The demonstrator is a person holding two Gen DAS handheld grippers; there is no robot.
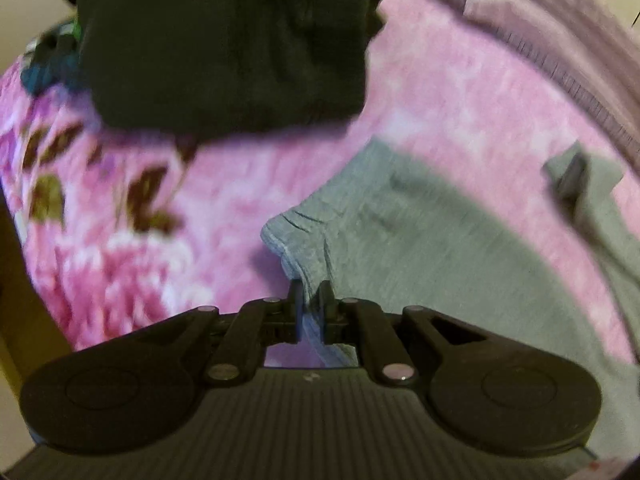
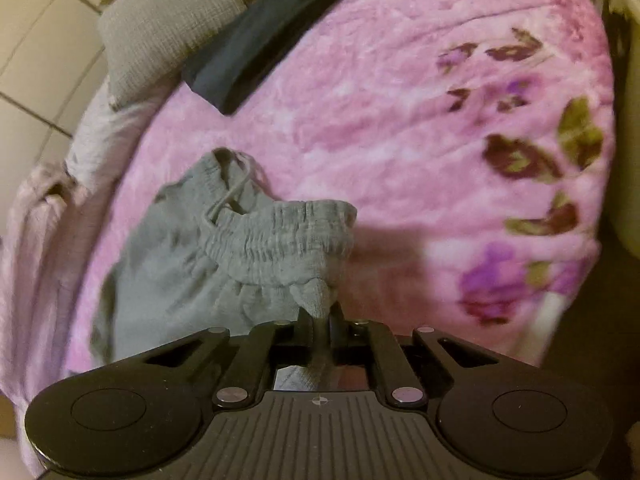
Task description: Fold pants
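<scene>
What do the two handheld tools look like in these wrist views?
Both match: the left tool and right tool are matte black, with two round discs flanking a ribbed grey plate, silver pivot pins on the linkage bars, and slim dark fingers. No cables, hands or sleeves show.

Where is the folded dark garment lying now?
In the right wrist view the folded dark garment lies at the upper left on the pink blanket, beside the grey pillow.

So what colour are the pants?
The pants are grey. The right wrist view shows them best.
</scene>
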